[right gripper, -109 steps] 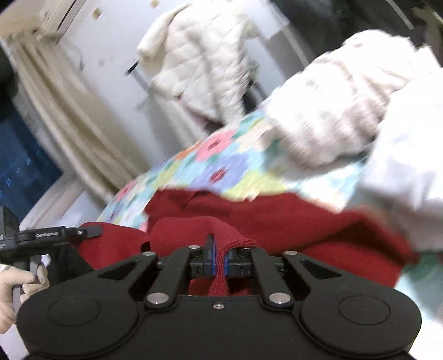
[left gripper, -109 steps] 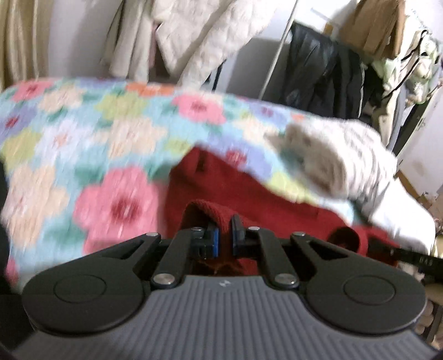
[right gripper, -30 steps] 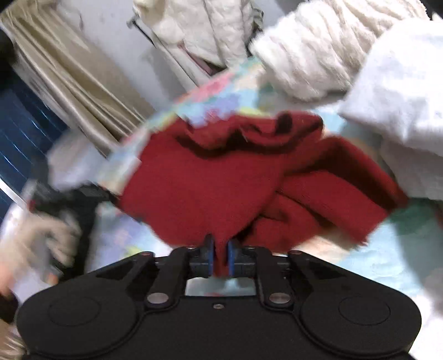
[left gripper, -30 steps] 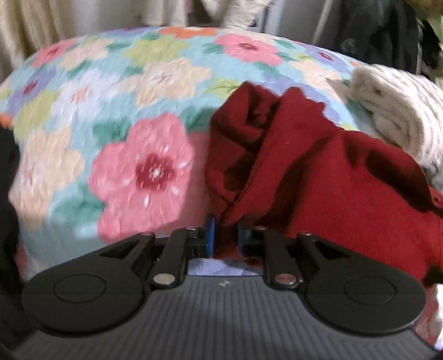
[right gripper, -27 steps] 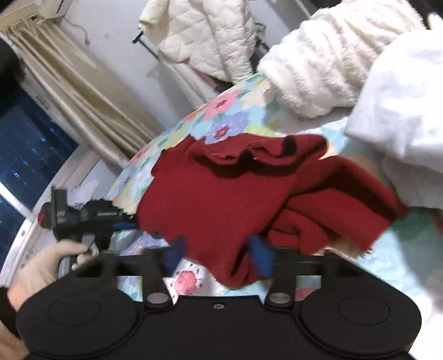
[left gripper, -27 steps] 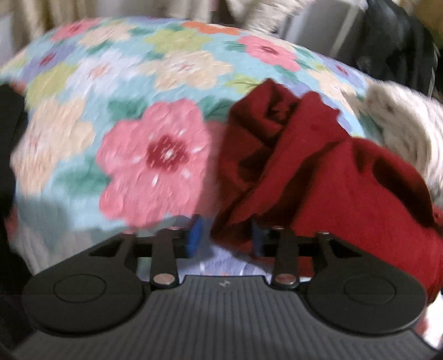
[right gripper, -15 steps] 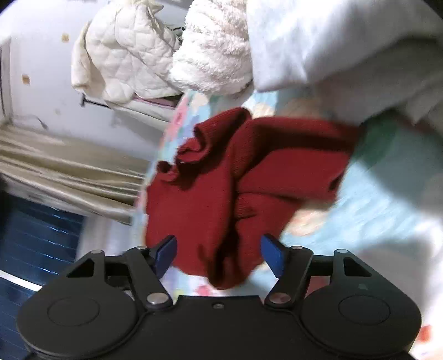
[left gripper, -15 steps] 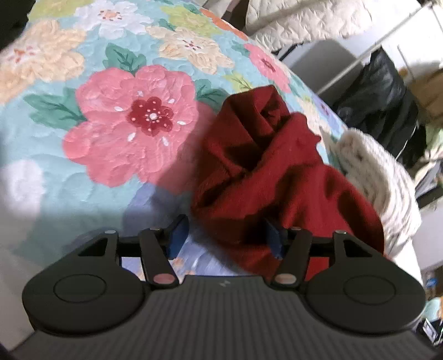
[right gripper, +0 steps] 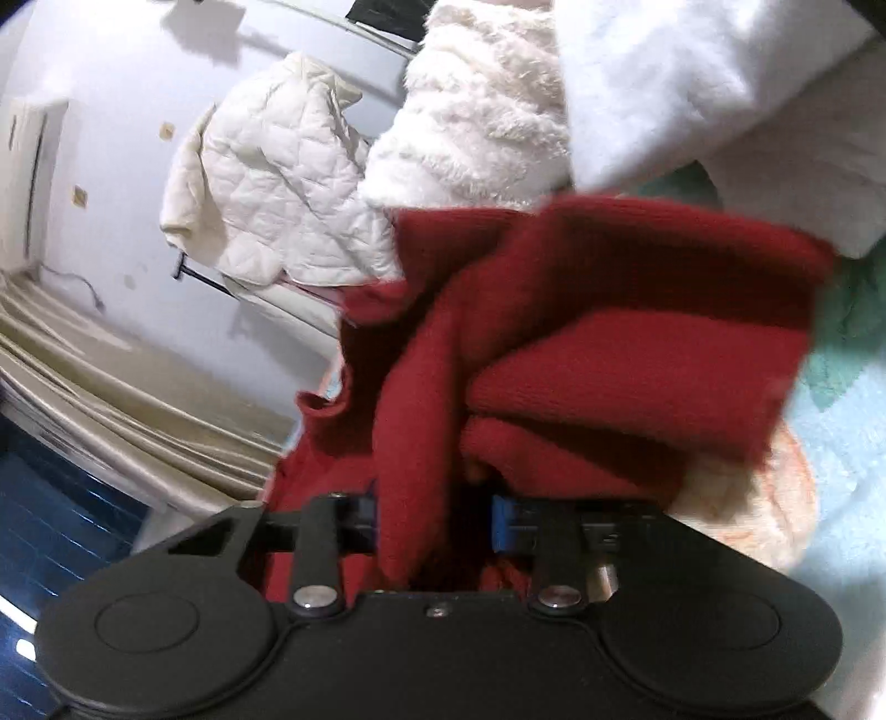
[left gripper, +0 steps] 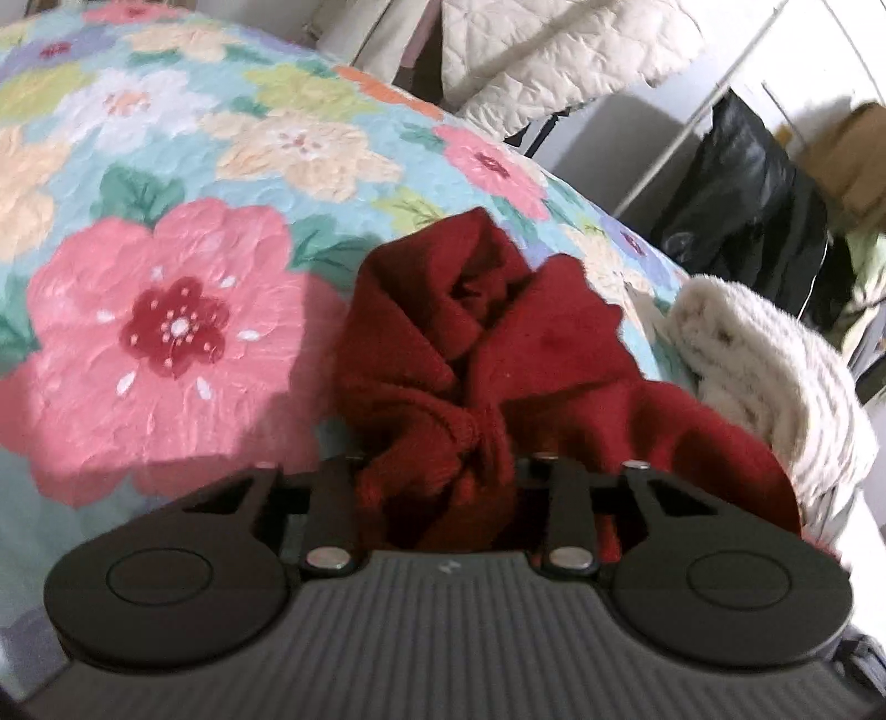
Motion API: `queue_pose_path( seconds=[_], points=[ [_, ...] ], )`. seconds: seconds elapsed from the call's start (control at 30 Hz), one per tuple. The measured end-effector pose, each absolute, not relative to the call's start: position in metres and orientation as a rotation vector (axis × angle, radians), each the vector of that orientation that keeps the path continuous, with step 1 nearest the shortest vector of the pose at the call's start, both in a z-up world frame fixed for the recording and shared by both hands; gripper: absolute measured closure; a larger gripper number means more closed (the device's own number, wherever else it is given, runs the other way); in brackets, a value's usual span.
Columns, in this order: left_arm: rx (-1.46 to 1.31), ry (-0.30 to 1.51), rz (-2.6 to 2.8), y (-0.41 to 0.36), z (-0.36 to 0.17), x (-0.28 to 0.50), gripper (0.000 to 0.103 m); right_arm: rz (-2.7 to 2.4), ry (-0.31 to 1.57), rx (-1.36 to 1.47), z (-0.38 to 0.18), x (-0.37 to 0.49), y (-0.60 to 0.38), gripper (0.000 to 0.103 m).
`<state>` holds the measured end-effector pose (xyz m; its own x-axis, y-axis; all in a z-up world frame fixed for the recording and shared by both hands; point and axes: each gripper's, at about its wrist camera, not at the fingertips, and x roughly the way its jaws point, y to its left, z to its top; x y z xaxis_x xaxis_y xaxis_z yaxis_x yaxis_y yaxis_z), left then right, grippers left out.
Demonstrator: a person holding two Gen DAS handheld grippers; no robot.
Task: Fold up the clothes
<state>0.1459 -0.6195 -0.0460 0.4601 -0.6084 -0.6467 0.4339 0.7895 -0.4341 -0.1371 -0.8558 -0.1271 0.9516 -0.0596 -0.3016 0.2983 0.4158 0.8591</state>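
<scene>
A crumpled dark red knit garment [left gripper: 498,343] lies in a heap on the floral quilt [left gripper: 166,332]. My left gripper [left gripper: 437,459] is open and low against the near edge of the heap. A bunch of red cloth fills the gap between its fingers and hides the tips. In the right wrist view the same red garment [right gripper: 637,310] shows thick folded layers. My right gripper [right gripper: 434,515] is open, partly narrowed, and a hanging fold of red cloth sits between its blue pads [right gripper: 501,523] without being pinched.
A folded cream fluffy garment [left gripper: 764,376] lies right beside the red one, with a white garment [right gripper: 692,72] stacked near it. A white quilted jacket [left gripper: 554,50] and black clothes [left gripper: 742,194] hang on a rack behind the bed. Beige curtains [right gripper: 83,376] are at the left.
Both grippers let go of the red garment about a second ago and it dropped into a heap. Since then both have pushed into it, and the right jaws have narrowed somewhat.
</scene>
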Motion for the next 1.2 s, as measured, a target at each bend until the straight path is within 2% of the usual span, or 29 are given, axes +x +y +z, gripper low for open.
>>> queue_pose_path(
  seconds=[0.1, 0.27, 0.37, 0.43, 0.47, 0.57, 0.63, 0.7, 0.93, 1.07, 1.1, 1.13, 1.2],
  points=[
    [-0.179, 0.838, -0.692, -0.611, -0.016, 0.128, 0.082, -0.178, 0.227, 1.071, -0.102, -0.153, -0.853, 0.072],
    [-0.293, 0.854, -0.751, -0.560, 0.012, 0.077, 0.082, -0.082, 0.272, 1.034, -0.052, -0.199, -0.844, 0.073],
    [-0.193, 1.004, -0.694, -0.544, -0.016, 0.058, 0.079, -0.140, 0.423, 1.129, -0.087, -0.216, -0.842, 0.068],
    [-0.242, 1.099, -0.644, -0.533, -0.048, 0.057, 0.073, -0.208, 0.541, 1.186, -0.111, -0.218, -0.841, 0.065],
    [-0.286, 1.106, -0.633, -0.527, -0.059, 0.058, 0.072, -0.203, 0.530, 1.208, -0.114, -0.219, -0.842, 0.065],
    [-0.376, 1.069, -0.615, -0.518, -0.055, 0.060, 0.070, -0.234, 0.493, 1.156, -0.094, -0.221, -0.841, 0.050],
    [-0.313, 1.024, -0.628, -0.523, -0.040, 0.056, 0.070, -0.293, 0.496, 1.036, -0.079, -0.221, -0.838, 0.048],
    [-0.215, 0.971, -0.654, -0.530, -0.023, 0.048, 0.070, -0.308, 0.523, 1.032, -0.080, -0.222, -0.842, 0.048],
    [-0.094, 0.767, -0.738, -0.537, 0.019, 0.018, 0.066, -0.276, 0.431, 1.192, -0.122, -0.235, -0.851, 0.033],
    [-0.018, 0.680, -0.701, -0.551, 0.028, 0.006, 0.066, -0.257, 0.366, 1.165, -0.129, -0.229, -0.846, 0.034],
    [-0.034, 0.641, -0.670, -0.548, 0.035, 0.001, 0.066, -0.256, 0.360, 1.146, -0.129, -0.227, -0.845, 0.040],
    [-0.067, 0.607, -0.653, -0.544, 0.042, -0.001, 0.066, -0.255, 0.358, 1.126, -0.128, -0.226, -0.844, 0.050],
    [-0.121, 0.583, -0.680, -0.540, 0.053, 0.004, 0.063, -0.241, 0.359, 1.119, -0.126, -0.224, -0.844, 0.056]
  ],
)
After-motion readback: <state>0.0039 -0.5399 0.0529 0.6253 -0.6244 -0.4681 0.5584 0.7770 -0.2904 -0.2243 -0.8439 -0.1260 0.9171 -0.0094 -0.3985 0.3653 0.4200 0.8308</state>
